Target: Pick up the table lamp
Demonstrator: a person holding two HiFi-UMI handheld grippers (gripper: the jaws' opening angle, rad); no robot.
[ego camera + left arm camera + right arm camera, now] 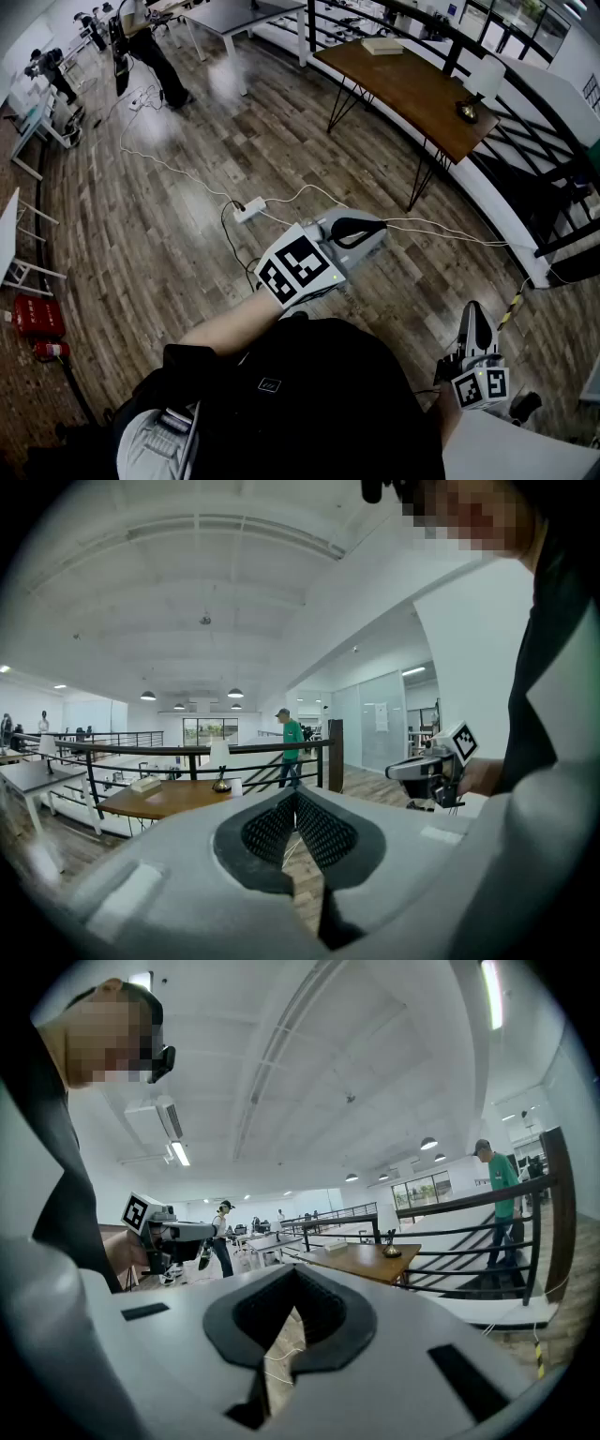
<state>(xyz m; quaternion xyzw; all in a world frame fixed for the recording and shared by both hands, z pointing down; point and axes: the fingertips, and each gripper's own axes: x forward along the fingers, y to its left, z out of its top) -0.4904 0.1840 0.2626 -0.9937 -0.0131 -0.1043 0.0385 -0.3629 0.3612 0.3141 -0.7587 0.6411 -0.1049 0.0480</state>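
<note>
The table lamp (483, 82), white shade on a dark base, stands at the right end of a brown wooden table (403, 86) across the room, far from both grippers. The lamp (220, 763) also shows small in the left gripper view, and only its dark base (391, 1250) in the right gripper view. My left gripper (377, 227) is held out over the wooden floor, jaws together and empty, tips (296, 795) touching. My right gripper (472, 315) is low at the right, likewise shut on nothing (295, 1275).
A book (382, 45) lies at the table's far end. A white power strip (249, 208) and cables cross the floor between me and the table. A black railing (539, 155) runs behind the table. A person in green (293, 747) stands beyond it.
</note>
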